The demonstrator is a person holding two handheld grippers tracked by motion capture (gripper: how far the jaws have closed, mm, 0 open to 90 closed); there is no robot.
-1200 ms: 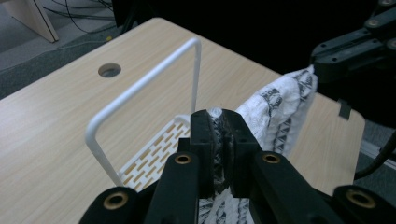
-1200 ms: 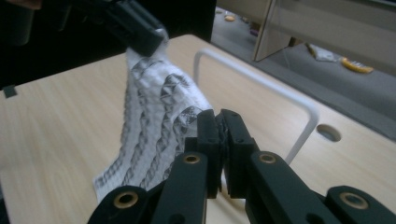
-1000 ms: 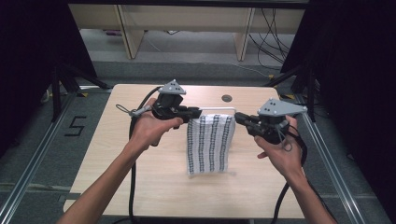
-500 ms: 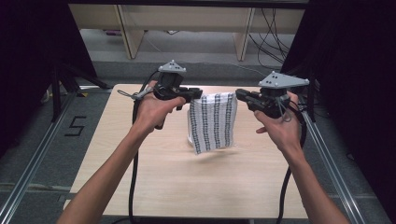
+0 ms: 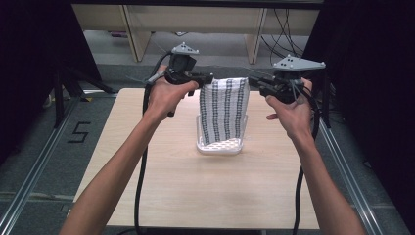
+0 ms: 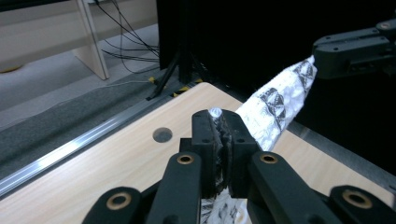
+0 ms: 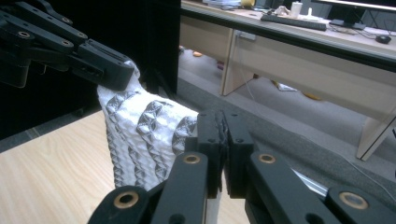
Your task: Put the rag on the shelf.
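Here your raised left tool (image 5: 208, 78) and right tool (image 5: 253, 83) each clench a top corner of the patterned cloth (image 5: 224, 110), hanging above the bench (image 5: 147, 161); the gripper views reveal its quilted texture.

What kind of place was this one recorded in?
Probably a lab or office workroom. A pale wooden table stands between aluminium floor rails; a desk behind carries a black keyboard. Two black handheld grippers, left and right, hold up a white black-patterned cloth.

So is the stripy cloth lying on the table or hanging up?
Hanging up. The cloth dangles between the left gripper and right gripper, each clamping a top corner.
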